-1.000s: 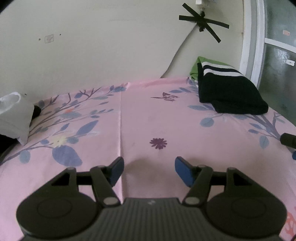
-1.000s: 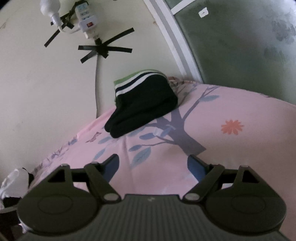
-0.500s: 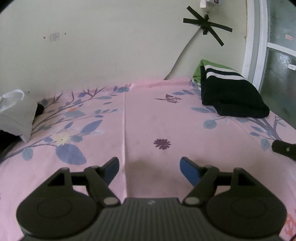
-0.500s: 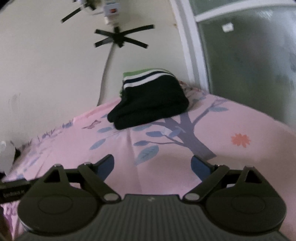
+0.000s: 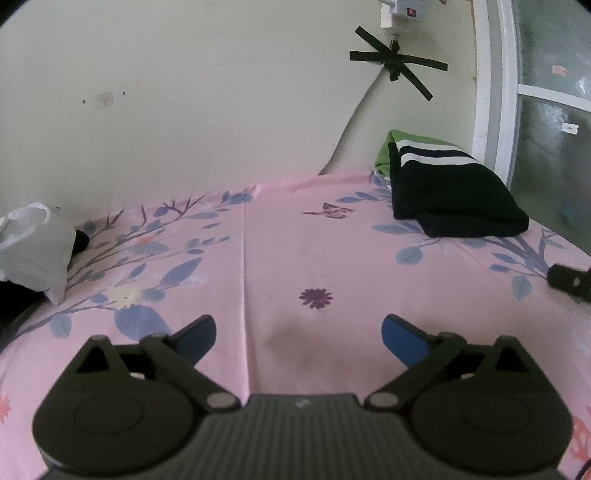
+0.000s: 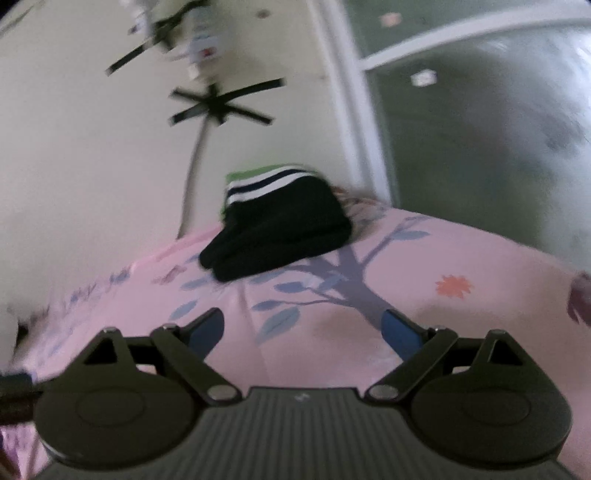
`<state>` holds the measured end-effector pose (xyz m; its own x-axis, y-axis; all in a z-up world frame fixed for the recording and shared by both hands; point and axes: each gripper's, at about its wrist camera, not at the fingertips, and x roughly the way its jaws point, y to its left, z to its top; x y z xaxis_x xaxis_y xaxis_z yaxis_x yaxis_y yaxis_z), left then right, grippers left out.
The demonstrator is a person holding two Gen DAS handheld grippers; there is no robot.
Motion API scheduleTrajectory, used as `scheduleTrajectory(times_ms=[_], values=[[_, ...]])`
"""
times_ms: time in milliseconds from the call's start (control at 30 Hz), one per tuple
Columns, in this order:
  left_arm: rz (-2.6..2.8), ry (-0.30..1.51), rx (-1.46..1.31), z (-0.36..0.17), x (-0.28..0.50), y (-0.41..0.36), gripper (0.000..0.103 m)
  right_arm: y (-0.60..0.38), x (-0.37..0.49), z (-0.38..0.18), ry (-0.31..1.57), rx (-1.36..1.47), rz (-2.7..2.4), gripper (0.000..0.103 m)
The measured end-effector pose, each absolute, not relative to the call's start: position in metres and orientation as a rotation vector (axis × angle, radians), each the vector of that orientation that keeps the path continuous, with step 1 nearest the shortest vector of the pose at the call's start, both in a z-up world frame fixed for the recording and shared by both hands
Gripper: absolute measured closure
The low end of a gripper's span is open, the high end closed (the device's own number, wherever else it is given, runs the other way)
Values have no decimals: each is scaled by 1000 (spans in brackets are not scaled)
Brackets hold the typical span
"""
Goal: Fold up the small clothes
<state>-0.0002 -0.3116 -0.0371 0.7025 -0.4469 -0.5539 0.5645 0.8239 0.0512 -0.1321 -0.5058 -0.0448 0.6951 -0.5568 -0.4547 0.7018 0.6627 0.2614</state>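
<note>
Two sets of tongs, one per wrist view. The left tongs stand wide apart over bare sheet; their jaws have just been opening, with nothing between them. The right tongs are also spread wide and empty, their view blurred. A dark tip of the right tool shows at the right edge of the left view.

Folded clothes: one stack, made up of a black garment with two white stripes lying on a green one, of which only an edge shows. Whether the black layer is one piece or more cannot be told. The stack sits at the far right corner of the bed, beside the window frame and just short of the wall.

One white plastic bag lies far left of the stack, at the bed's opposite edge, with something dark beside it.

Surface: a bed with a pink sheet printed with blue-leaved branches, a purple flower and an orange flower; one crease runs down its middle.

Room: a cream wall behind the stack, with one cable held by crossed strips of black tape and a power strip above. A white-framed frosted window stands right of the stack.
</note>
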Motion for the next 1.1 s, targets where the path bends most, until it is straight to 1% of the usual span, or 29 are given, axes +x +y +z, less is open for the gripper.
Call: scheduleTrajectory(times_ms=[133, 400, 600, 900, 1100], values=[[-572, 561, 236, -37, 0, -313, 0, -513, -135, -47, 354, 500, -746, 15], [-589, 640, 248, -42, 9, -316, 0, -510, -127, -48, 387, 457, -709, 15], [-592, 693, 238, -46, 14, -315, 0, -514, -128, -49, 392, 488, -697, 15], [-633, 695, 283, -48, 8, -321, 0, -519, -131, -51, 394, 535, -686, 15], [-619, 711, 246, -48, 13, -317, 0, -518, -131, -50, 392, 537, -686, 15]])
